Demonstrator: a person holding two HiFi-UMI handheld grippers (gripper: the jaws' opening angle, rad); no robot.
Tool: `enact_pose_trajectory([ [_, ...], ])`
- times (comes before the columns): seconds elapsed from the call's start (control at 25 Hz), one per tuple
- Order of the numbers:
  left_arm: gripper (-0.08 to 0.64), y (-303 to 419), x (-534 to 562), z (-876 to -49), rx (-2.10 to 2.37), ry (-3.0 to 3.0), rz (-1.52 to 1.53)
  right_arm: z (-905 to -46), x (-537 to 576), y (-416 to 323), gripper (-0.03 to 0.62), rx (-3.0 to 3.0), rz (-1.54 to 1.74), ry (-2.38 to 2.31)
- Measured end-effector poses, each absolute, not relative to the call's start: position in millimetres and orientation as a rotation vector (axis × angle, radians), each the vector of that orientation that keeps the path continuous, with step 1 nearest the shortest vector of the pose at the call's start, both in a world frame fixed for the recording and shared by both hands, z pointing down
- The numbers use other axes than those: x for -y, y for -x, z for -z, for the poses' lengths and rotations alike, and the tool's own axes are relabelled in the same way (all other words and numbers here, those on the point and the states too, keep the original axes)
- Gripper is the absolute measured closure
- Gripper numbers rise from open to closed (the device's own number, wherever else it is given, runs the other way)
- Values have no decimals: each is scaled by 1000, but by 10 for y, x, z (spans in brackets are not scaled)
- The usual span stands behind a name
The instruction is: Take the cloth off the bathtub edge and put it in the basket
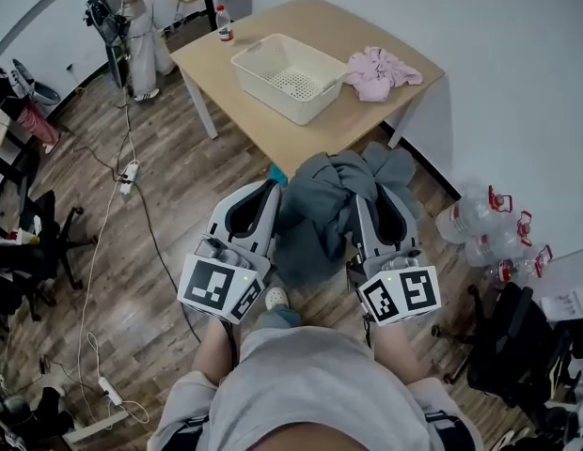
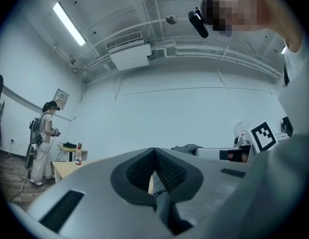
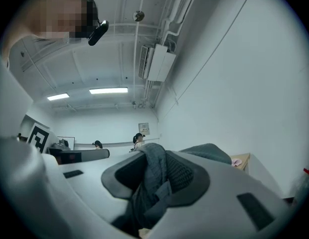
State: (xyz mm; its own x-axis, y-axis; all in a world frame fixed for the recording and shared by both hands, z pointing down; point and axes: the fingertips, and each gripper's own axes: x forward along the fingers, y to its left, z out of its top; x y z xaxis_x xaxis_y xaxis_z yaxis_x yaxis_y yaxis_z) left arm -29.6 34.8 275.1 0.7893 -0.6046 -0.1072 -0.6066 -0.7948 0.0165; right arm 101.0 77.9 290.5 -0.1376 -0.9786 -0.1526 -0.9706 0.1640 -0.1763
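A dark grey cloth (image 1: 315, 216) hangs bunched between my two grippers, in front of the person's body and above the wooden floor. My right gripper (image 1: 369, 194) is shut on it; in the right gripper view a thick fold of the cloth (image 3: 153, 171) fills the jaws of that gripper (image 3: 155, 183). My left gripper (image 1: 274, 192) is shut too, with a thin strip of the cloth pinched between its pads (image 2: 167, 176). The white basket (image 1: 261, 60) stands empty on the wooden table (image 1: 301, 137) ahead. No bathtub is in view.
A pink cloth (image 1: 379, 71) lies on the table right of the basket, and a bottle (image 1: 224, 24) stands at the table's far corner. Plastic bottles (image 1: 480, 228) lie by the right wall. A person (image 1: 132, 26) stands far left. Cables and a power strip (image 1: 128, 175) cross the floor.
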Motion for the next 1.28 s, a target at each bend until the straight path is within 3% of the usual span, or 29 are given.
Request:
enact_pose_trajectory([
  [1.28, 546, 929, 1214, -2824, -908, 3009, -238, -2891, 637, -503, 466, -2107, 51, 2003],
])
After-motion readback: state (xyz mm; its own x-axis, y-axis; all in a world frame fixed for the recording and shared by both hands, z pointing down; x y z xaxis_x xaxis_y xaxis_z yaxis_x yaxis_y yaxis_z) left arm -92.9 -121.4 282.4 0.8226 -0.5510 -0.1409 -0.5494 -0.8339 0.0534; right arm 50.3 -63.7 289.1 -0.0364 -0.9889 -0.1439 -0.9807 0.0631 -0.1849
